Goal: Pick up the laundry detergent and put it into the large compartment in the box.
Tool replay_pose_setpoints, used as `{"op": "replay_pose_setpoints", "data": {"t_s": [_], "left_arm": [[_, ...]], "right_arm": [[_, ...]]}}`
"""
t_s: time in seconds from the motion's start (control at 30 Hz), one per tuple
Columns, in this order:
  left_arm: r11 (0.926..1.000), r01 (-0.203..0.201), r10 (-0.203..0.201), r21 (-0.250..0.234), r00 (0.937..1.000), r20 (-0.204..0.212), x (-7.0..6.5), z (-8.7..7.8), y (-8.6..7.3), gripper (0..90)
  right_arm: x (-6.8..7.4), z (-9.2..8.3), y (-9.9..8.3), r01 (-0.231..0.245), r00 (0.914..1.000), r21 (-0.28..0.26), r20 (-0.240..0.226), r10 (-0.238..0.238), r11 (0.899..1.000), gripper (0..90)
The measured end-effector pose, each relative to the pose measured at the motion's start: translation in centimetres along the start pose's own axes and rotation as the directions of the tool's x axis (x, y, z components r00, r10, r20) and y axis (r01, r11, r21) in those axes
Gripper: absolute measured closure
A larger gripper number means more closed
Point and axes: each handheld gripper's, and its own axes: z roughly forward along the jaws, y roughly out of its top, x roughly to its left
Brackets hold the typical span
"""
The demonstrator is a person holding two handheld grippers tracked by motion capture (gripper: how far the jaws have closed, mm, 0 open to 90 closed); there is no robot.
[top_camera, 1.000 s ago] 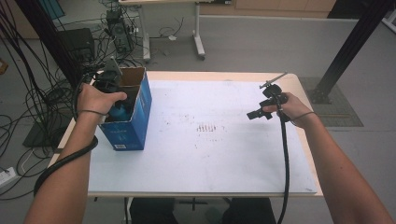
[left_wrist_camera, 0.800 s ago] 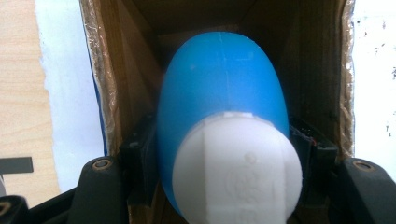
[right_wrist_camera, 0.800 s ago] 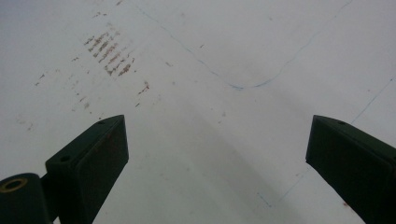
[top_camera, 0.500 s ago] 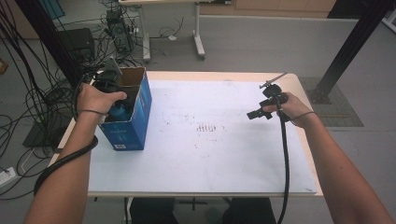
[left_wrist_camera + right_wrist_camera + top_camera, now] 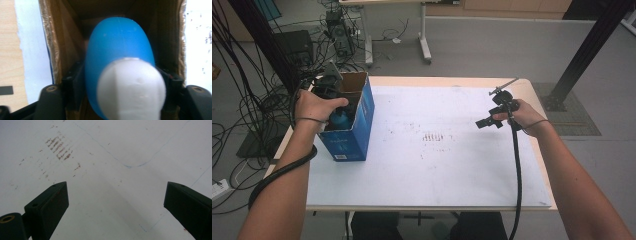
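Blue bottle point(image 5: 117, 55) with white cap point(image 5: 131, 90), down inside the open blue cardboard box point(image 5: 357, 127) at about 9 o'clock on the bench point(image 5: 437, 175). Left claw point(image 5: 343, 111) reaching into the box top, jaws flanking the bottle's sides close against it, just eased apart a little; grip or bare contact impossible to tell from the left claw view. Right claw point(image 5: 486, 123) at about 3 o'clock, held above the white bench cover point(image 5: 112, 157), well apart from the box. Its jaws spread wide, nothing between them, pointing toward brown smudge marks point(image 5: 58, 147) near the bench's middle. Cables trailing from both hands toward 6 o'clock.
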Motion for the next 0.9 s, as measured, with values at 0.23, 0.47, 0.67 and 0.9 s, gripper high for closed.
{"op": "replay_pose_setpoints", "data": {"t_s": [0.23, 0.47, 0.67, 0.9], "left_arm": [[1.0000, -0.003, 0.003, -0.006, 1.0000, 0.001, -0.1, -0.4, 0.0, 31.7], [0.9998, -0.010, 0.010, -0.020, 1.0000, -0.002, -0.4, -1.6, -0.1, 30.2], [0.9988, -0.014, 0.014, -0.046, 0.9999, -0.004, -0.5, -2.9, -0.1, 28.1], [0.9973, -0.034, 0.034, -0.065, 0.9994, -0.001, -0.9, -4.4, -0.1, 24.2]], "right_arm": [[0.0, 0.0, 0.0, -0.004, 1.0000, -0.002, -0.002, 0.004, 1.000, 5.3], [0.0, 0.0, 0.0, -0.002, 1.0000, -0.004, -0.002, 0.002, 1.000, 5.3], [0.2, 0.0, 0.1, 0.003, 1.0000, -0.006, -0.003, -0.003, 1.000, 5.3], [0.2, -0.2, 0.0, 0.001, 1.0000, -0.009, -0.002, -0.001, 1.000, 5.3]]}}
